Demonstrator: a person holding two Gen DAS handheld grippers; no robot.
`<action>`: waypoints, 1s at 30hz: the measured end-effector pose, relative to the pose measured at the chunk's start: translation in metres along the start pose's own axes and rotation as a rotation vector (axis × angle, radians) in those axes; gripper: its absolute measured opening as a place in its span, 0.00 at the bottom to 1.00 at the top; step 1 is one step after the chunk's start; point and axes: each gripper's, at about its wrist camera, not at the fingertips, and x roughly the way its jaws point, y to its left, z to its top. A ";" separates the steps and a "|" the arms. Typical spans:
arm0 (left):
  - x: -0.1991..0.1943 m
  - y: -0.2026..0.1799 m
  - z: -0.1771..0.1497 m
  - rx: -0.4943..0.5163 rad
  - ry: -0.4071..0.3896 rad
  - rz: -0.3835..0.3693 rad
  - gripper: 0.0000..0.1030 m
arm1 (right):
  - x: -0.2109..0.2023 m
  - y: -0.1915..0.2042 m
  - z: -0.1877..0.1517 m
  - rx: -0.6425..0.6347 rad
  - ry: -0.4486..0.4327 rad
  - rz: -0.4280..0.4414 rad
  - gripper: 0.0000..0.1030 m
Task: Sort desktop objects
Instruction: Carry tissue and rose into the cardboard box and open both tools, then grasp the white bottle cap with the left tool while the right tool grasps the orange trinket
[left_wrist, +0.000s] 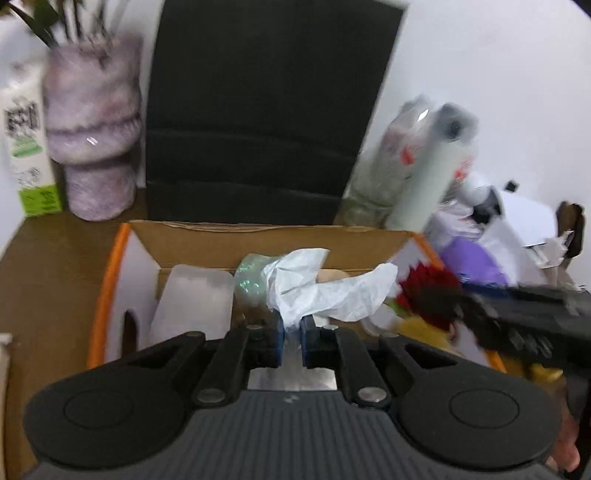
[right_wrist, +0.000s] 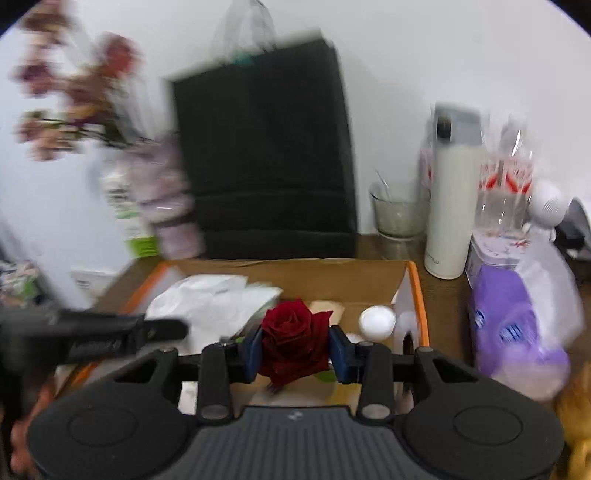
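Note:
My left gripper (left_wrist: 291, 338) is shut on a crumpled white tissue (left_wrist: 325, 286), which hangs over an open cardboard box (left_wrist: 258, 230) with orange edges. My right gripper (right_wrist: 295, 349) is shut on a dark red rose (right_wrist: 293, 341), held over the same box (right_wrist: 295, 267). The rose (left_wrist: 428, 295) and the right gripper's black body show at the right of the left wrist view. The left gripper's black body (right_wrist: 92, 338) and its tissue (right_wrist: 214, 302) show at the left of the right wrist view. Inside the box lie a white round lid (right_wrist: 376, 321), a translucent container (left_wrist: 195, 299) and a shiny wrapped item (left_wrist: 251, 280).
Behind the box stands a tall black bag (left_wrist: 266, 110). A furry purple vase (left_wrist: 94, 125) with a plant and a green-white carton (left_wrist: 29, 147) stand at the back left. A white flask (right_wrist: 450, 206), a glass bowl (right_wrist: 397, 214) and a purple package (right_wrist: 517, 325) stand at the right.

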 end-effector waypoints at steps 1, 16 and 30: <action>0.011 0.001 0.003 0.000 0.015 -0.004 0.11 | 0.021 -0.004 0.009 0.011 0.030 -0.016 0.35; -0.046 -0.005 -0.013 0.007 -0.120 0.097 0.92 | 0.031 -0.009 0.017 0.033 0.051 -0.114 0.67; -0.164 -0.027 -0.209 -0.074 -0.202 0.128 0.98 | -0.145 0.019 -0.168 -0.021 -0.016 0.038 0.83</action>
